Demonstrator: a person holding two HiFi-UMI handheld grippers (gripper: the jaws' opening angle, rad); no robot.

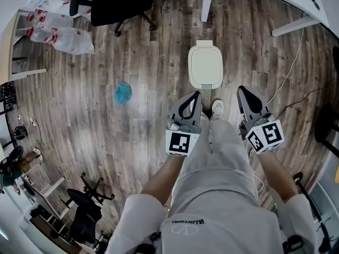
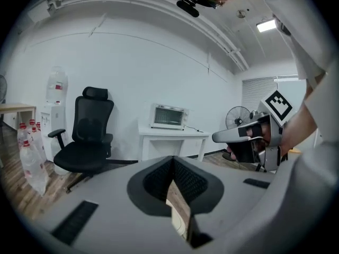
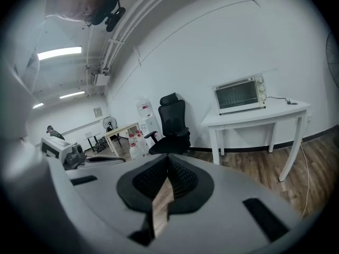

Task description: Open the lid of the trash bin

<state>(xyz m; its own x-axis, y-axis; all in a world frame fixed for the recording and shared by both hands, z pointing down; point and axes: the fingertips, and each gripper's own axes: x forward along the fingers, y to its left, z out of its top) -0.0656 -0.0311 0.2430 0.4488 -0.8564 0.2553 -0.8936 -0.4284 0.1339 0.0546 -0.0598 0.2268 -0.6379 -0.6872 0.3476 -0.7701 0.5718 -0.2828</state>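
Note:
The white trash bin (image 1: 205,65) stands on the wood floor just ahead of the person's feet, with its lid down. My left gripper (image 1: 196,93) hangs just short of the bin's near edge, jaws shut with nothing between them. To the bin's right and nearer the person is my right gripper (image 1: 241,89), likewise shut and holding nothing. In the left gripper view the jaws (image 2: 172,159) meet at their tips, and a sliver of the bin (image 2: 181,225) shows through the gap below. The right gripper view has its jaws (image 3: 168,157) closed, aimed at the room.
A black office chair (image 1: 114,4) stands at the far left, with plastic bags of bottles (image 1: 69,38) beside it. A blue object (image 1: 123,92) lies on the floor left of the bin. White table legs (image 1: 206,1) rise behind the bin. A cable (image 1: 288,73) runs along the floor on the right.

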